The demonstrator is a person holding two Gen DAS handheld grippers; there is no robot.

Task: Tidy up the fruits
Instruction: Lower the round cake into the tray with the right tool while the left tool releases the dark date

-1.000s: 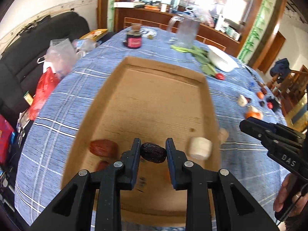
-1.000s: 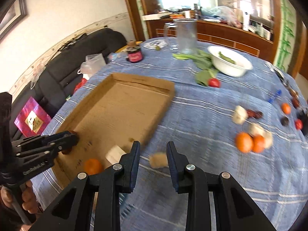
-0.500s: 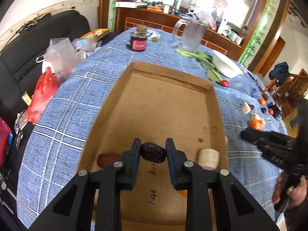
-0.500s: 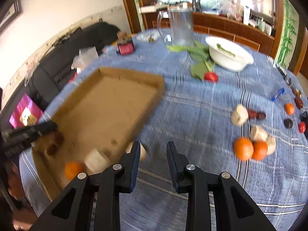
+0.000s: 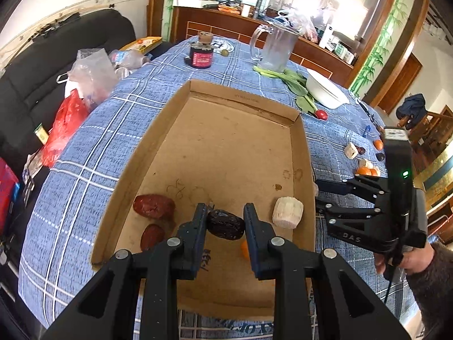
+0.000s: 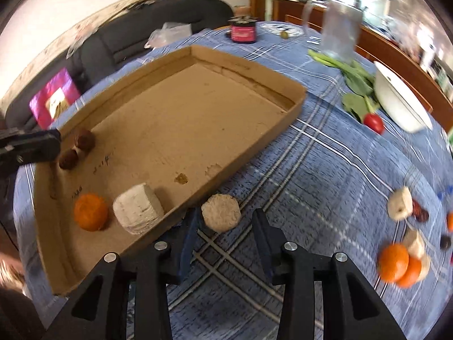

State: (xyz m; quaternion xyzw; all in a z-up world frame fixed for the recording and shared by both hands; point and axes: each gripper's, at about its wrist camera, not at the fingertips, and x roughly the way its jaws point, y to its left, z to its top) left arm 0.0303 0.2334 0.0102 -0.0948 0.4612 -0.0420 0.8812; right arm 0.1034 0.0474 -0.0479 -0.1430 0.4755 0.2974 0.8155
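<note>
My left gripper (image 5: 225, 221) is shut on a dark wrinkled date (image 5: 225, 224), held just above the near end of the cardboard tray (image 5: 243, 100). In the tray lie two red dates (image 5: 153, 205), a pale cut chunk (image 5: 287, 212) and a small orange (image 6: 91, 212). My right gripper (image 6: 225, 223) hangs low over the blue plaid cloth beside the tray's right wall, its jaws opening. A pale round chunk (image 6: 221, 212) lies on the cloth between its fingertips, with a gap to the right pad.
More fruit lies on the cloth at the right: two oranges (image 6: 397, 262), pale chunks (image 6: 399, 204), dark dates. Farther back stand a white bowl (image 6: 396, 99), greens with a red radish (image 6: 373, 122), a glass jug (image 5: 276, 48) and a dark jar (image 5: 201, 53). A sofa with bags lies left.
The right gripper dropped toward the cloth, rolled, and its jaws spread around the pale chunk beside the tray. The left gripper still holds the dark date over the tray's near end.
</note>
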